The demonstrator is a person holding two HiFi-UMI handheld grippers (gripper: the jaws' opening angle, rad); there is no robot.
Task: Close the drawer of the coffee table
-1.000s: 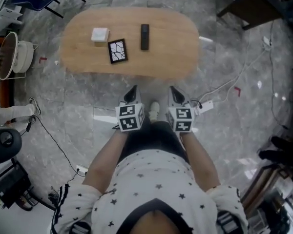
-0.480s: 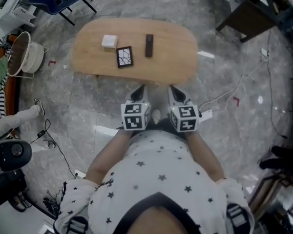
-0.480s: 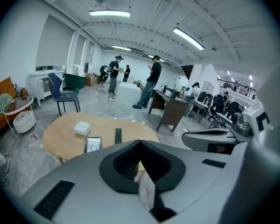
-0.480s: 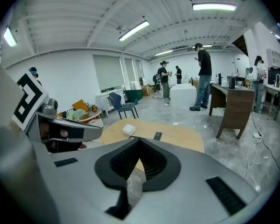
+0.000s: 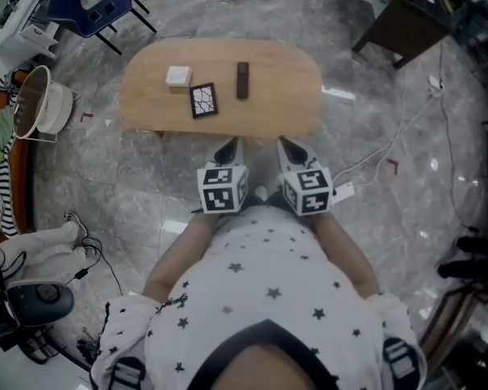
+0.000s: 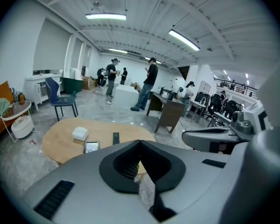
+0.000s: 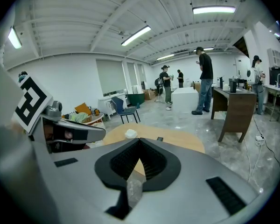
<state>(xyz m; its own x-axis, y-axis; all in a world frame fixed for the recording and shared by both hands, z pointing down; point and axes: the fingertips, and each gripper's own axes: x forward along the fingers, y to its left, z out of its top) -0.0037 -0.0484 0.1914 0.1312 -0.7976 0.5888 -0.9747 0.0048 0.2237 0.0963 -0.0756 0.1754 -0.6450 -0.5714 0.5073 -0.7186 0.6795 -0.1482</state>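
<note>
Coffee table (image 5: 281,108) just ahead, no drawer jutting from its near edge (likely pushed in); left gripper (image 5: 228,148) and right gripper (image 5: 285,146) closed, empty; a rigid front would take a mid-panel push.

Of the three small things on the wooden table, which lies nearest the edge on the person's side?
The flat black-framed item with the white cracked pattern; the white box and the black remote lie farther back.

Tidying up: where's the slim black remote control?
In the head view, the slim black remote control lies on the oval wooden coffee table, right of the black-framed tablet.
</note>
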